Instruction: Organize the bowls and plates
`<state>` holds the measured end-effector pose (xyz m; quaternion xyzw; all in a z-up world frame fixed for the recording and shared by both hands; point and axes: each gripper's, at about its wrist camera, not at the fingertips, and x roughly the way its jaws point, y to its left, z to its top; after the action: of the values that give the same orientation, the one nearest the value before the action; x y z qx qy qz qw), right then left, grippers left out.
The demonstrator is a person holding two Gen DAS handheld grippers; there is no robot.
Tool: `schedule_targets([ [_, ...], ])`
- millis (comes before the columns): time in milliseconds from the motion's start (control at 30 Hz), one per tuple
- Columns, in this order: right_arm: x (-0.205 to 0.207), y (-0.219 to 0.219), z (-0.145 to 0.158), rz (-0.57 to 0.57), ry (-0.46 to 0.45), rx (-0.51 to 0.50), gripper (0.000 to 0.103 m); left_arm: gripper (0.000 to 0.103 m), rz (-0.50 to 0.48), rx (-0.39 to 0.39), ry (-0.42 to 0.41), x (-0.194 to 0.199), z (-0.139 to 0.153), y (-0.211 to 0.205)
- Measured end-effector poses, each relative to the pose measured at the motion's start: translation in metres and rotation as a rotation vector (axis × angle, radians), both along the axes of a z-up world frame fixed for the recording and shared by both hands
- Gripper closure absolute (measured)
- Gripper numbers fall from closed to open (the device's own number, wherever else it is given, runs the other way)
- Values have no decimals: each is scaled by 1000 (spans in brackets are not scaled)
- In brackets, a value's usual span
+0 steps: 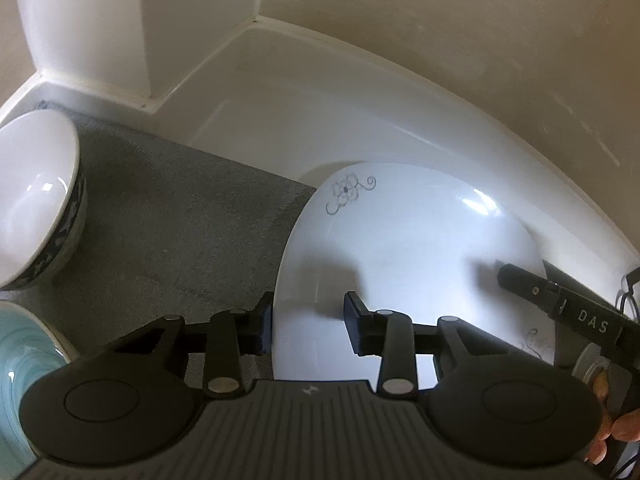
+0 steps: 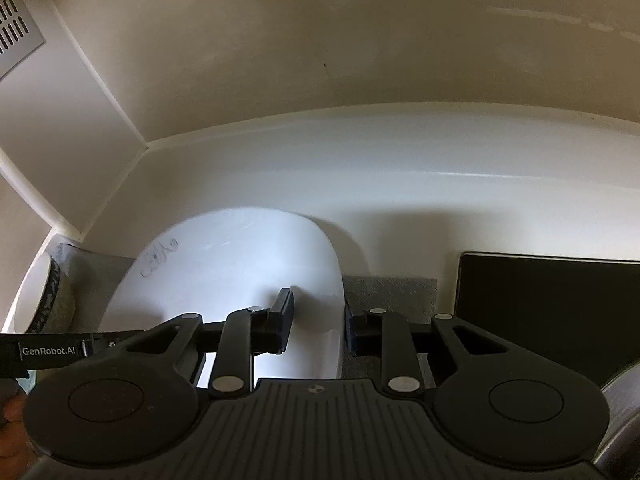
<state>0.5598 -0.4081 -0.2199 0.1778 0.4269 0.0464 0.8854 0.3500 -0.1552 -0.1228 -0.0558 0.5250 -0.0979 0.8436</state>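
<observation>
A white rounded plate with a grey flower print lies half on a grey mat, half on the white ledge. My left gripper straddles its left rim: the outer pad sits at the edge, while the inner finger stands over the plate's inside with a gap showing. In the right wrist view the plate has its right rim between the fingers of my right gripper, which look closed on it. One right finger shows at the plate's far side in the left wrist view.
A white bowl with a dark patterned outside stands left on the mat, also seen as bowl. A teal dish lies near it. A black flat panel and a metal rim sit right. Walls close behind.
</observation>
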Motion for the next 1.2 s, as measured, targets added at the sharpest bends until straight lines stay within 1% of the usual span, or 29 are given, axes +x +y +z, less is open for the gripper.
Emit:
schedule_targets([
  [200,5,6,2,4,-15,4,75,64,29,-8,-4,9,0,15],
  [400,7,12,7,15,-23,20,75,64,38,-13,-11,2,7,18],
  [533,3,12,17,22,-39,11,75,64,43,-18,-12,-2,11,19],
  [633,-1,11,21,27,-34,8,76,63,45,-19,-12,-7,12,23],
  [767,-2,10,13,29,3,6,76,63,42,-16,2,-3,6,19],
  [900,1,11,0,22,35,9,77,63,32,-3,-4,-1,5,16],
  [967,2,10,-3,15,40,25,77,63,29,4,-10,-1,3,14],
  [1100,1,10,-4,24,38,26,76,63,22,17,-20,-3,2,8],
  [1200,-1,9,-4,37,43,27,73,62,12,28,-31,-6,3,5],
])
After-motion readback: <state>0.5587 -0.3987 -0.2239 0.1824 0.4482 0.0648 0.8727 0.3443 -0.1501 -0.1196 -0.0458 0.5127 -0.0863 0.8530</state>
